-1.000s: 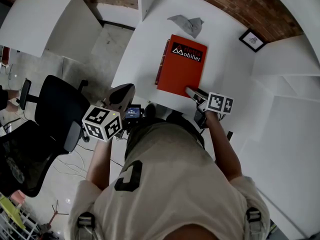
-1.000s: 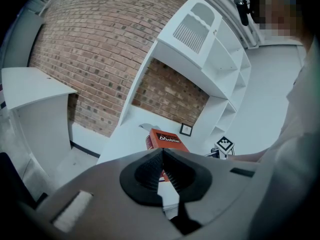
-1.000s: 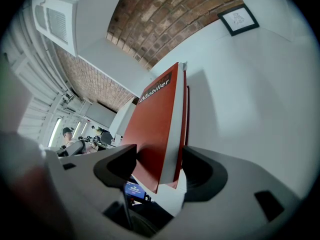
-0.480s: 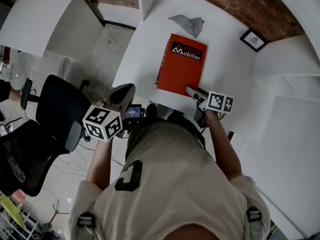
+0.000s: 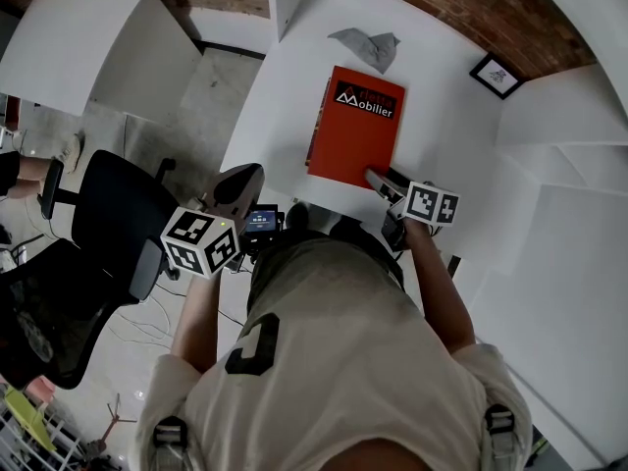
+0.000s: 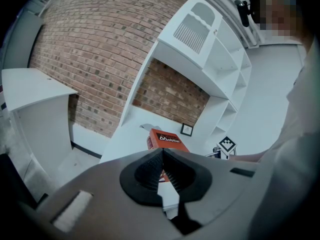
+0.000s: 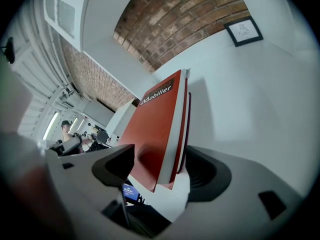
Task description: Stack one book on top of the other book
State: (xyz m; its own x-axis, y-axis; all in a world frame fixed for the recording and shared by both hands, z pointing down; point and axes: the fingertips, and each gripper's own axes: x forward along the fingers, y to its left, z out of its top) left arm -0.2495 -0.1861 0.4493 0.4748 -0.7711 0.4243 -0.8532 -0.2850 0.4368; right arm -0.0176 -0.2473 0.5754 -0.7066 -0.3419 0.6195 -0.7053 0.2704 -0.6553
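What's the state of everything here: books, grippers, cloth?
Top book: closed, flat on the lower book.
Lower book: underneath, only an edge shows.
Right gripper: open, jaws have just been opening, top book's corner between them.
Left gripper: shut, empty.
Cloth: crumpled on the table.

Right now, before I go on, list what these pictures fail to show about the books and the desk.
- Lower book: head view, the red top book covers it; only an edge strip shows.
- Top book's upper title line: head view, too small and dark.
- Framed picture: its drawing is too small in every view.
- Near edge of the desk: head view, the person's body hides it.
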